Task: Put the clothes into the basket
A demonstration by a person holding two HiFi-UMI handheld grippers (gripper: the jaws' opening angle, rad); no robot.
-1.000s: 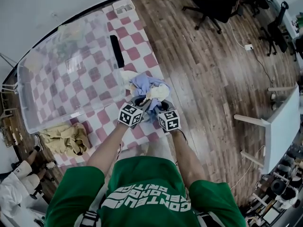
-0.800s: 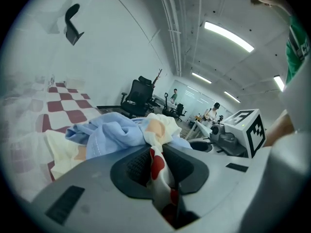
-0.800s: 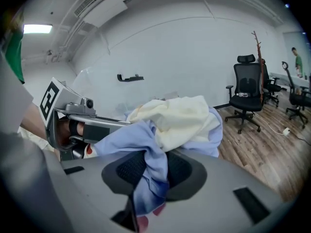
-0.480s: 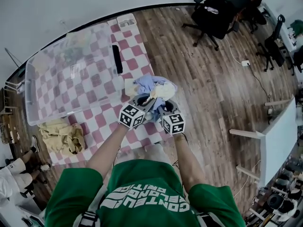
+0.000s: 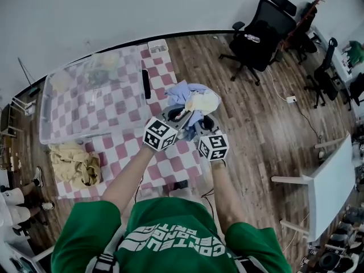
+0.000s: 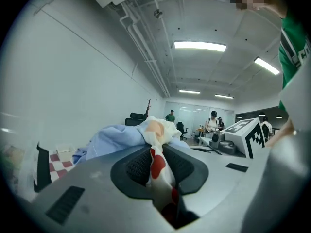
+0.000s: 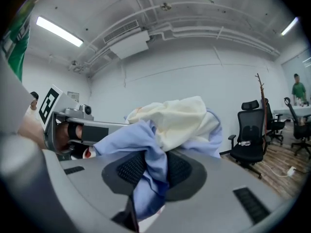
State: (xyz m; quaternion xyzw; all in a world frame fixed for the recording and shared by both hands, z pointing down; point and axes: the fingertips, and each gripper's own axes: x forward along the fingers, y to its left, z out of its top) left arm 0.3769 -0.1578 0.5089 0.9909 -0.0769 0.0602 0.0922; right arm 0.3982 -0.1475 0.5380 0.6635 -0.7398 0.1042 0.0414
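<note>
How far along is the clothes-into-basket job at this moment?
Done: nothing clearly inside the clear basket. In hand: left gripper and right gripper both clamp one clothes bundle beside it. Left: drop the bundle in, then the tan garment lying on the table.

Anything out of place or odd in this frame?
A tan garment lies crumpled at the checkered table's edge, beside the clear bin, not in it. Otherwise nothing odd: left gripper and right gripper each clamp the clothes bundle.

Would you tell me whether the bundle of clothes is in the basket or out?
Out. The left gripper and right gripper pinch the bundle of clothes, holding it up beside the clear basket.
</note>
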